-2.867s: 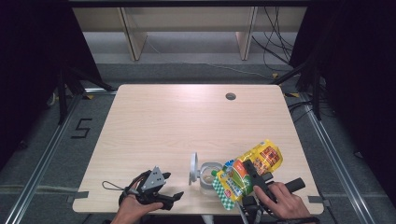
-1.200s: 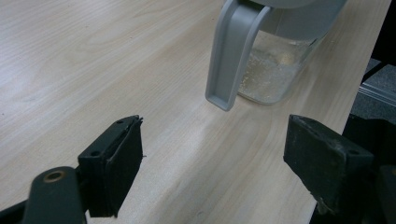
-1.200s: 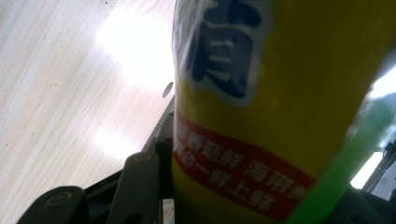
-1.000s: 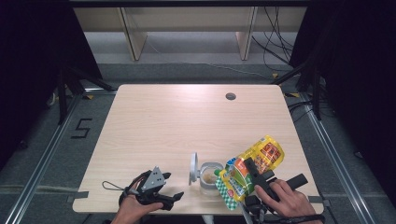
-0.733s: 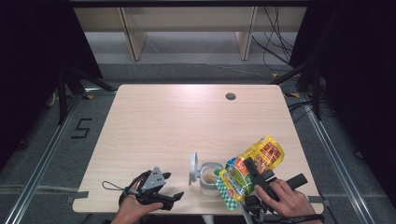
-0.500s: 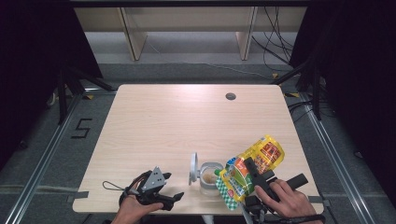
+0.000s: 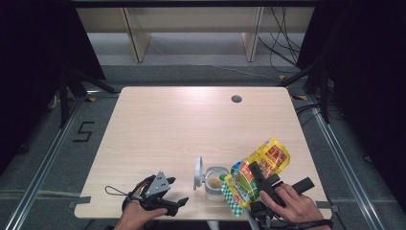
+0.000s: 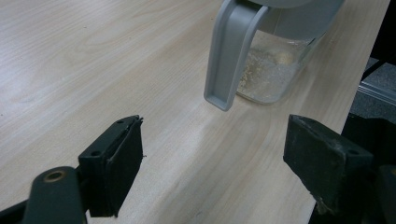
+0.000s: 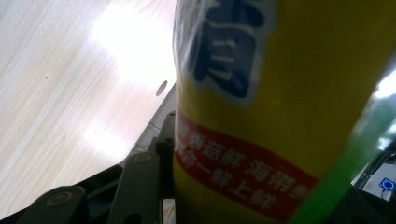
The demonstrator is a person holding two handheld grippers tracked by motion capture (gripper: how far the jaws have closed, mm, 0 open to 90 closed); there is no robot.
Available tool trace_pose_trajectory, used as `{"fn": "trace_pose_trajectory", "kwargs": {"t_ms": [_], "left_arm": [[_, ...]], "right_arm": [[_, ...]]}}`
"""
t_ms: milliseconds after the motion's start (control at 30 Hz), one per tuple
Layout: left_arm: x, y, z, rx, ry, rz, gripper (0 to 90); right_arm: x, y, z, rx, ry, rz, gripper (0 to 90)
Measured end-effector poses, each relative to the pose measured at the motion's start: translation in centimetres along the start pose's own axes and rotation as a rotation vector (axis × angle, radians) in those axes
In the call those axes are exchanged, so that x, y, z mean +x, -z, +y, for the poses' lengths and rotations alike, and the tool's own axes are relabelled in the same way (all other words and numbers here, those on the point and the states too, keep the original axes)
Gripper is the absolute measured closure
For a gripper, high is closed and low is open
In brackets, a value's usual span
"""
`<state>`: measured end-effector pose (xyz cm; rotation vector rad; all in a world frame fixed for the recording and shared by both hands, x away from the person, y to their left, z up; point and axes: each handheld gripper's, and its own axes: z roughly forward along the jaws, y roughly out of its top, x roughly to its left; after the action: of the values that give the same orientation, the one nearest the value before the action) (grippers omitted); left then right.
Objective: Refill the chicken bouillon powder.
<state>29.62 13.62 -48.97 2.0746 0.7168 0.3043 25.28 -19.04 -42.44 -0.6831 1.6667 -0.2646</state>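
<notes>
Right tool (image 7: 256, 184) clamped on the yellow snack bag (image 7: 258, 167), jaws pressed against the bag's sides, as seen close up in the right gripper view, where the yellow snack bag (image 9: 280, 107) with its dark lettering and red band stands between them. Held by the right hand (image 7: 292, 206) at the bench's near edge, just right of the clear container (image 7: 214, 182). Bag tilted, its green-checked lower end (image 7: 232, 199) down beside the container's right rim, its yellow upper end rising away to the right and farther from the near edge. Touching the rim or just clear of it: cannot tell.

Left tool (image 7: 167, 203) spread wide and gripping nothing, jaws well apart in the left gripper view with bare bench (image 8: 93, 70) between them. Held low in the left hand (image 7: 136, 213), left of the container and near the same front edge, pointing toward it. Thin black cable (image 7: 115, 191) looped on the bench farther left of the container.

Clear container (image 8: 273, 70) standing upright on the bench, pale crumbly contents in its bottom. Grey lid (image 7: 198, 172) hinged open, upright at the container's left side; grey lid flap (image 8: 229, 56) hanging down in front of the container wall in the left gripper view.

Round hole (image 7: 236, 99) in the bench (image 7: 191, 120) well beyond the container, toward the far edge.
</notes>
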Motion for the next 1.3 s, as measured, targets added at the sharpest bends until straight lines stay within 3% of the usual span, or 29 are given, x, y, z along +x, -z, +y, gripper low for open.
{"fn": "trace_pose_trajectory", "kwargs": {"t_ms": [67, 333, 367, 400, 600, 800, 867, 900, 967, 1300], "left_arm": [[-0.09, -0.02, -0.01, -0.008, 0.015, -0.004, 19.2], [-0.03, -0.01, 0.00, -0.004, 0.009, -0.003, 19.1], [0.00, 0.01, 0.05, 0.000, 0.003, -0.004, 19.2], [-0.01, 0.00, 0.04, 0.001, 0.004, -0.001, 19.1], [-0.04, -0.02, -0.01, -0.002, 0.008, -0.003, 19.1], [0.08, -0.02, 0.00, 0.000, -0.009, -0.007, 19.1], [0.00, -0.04, -0.02, 0.000, 0.009, -0.007, 19.2], [0.08, -0.01, 0.02, 0.000, -0.009, -0.006, 19.1], [-0.04, -0.02, -0.02, -0.001, 0.009, -0.004, 19.2], [-0.06, -0.04, 0.00, -0.007, 0.009, -0.008, 19.3]], "right_arm": [[0.06, 0.04, 0.23, 0.000, -0.009, -0.005, 60.0], [0.08, -0.09, 0.38, -0.012, -0.007, 0.001, 60.6], [0.31, -0.03, 0.34, -0.004, -0.035, 0.005, 60.6], [0.07, -0.08, 0.36, -0.015, -0.002, -0.001, 60.6], [-0.14, 0.03, 0.38, -0.009, 0.014, 0.003, 60.6], [-0.24, -0.11, 0.51, -0.014, 0.011, 0.011, 60.6], [-0.29, -0.15, 0.54, -0.015, 0.013, 0.012, 60.7], [-0.32, -0.14, 0.56, -0.015, 0.014, 0.013, 60.7], [-0.37, -0.10, 0.56, -0.012, 0.004, 0.016, 60.6], [-0.34, -0.22, 0.57, -0.010, 0.013, 0.019, 60.6]]}}
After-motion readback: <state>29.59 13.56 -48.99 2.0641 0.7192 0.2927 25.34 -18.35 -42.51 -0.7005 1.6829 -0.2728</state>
